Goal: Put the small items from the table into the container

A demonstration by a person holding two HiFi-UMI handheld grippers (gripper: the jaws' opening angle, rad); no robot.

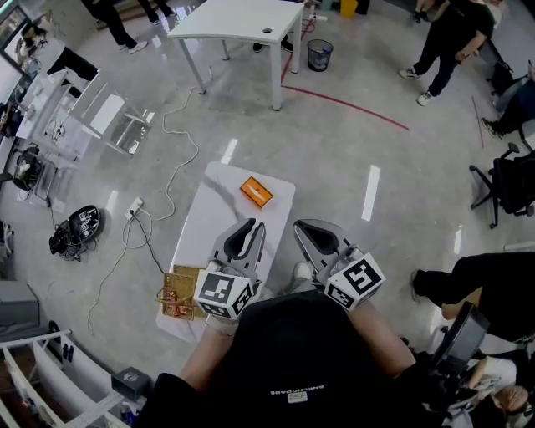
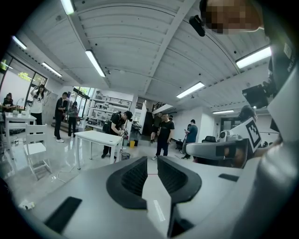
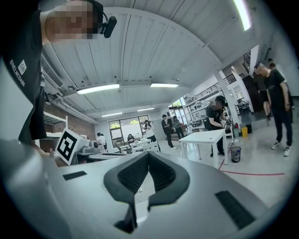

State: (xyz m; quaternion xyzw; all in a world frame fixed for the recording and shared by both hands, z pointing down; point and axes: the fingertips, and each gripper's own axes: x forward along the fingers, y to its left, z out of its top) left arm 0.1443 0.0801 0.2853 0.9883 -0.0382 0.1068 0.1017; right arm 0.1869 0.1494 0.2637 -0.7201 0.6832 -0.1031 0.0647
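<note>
A white table [image 1: 205, 219] stands on the floor. Over its near end, the left gripper [image 1: 251, 226] has its jaws slightly apart and empty, while the right gripper [image 1: 303, 226] is clenched on nothing. A brown basket [image 1: 177, 294] sits at the table's near left corner, and a small orange box [image 1: 257, 192] lies well apart from it, near the far end.

Head view looking steeply down, both gripper views level across room, sharing white desk [image 2: 98, 137]

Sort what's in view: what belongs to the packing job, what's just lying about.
Job: orange box, gold-brown container, small white table, left gripper, right gripper.
Lying about: waste bin, power strip on the floor, black bag, large white desk.
</note>
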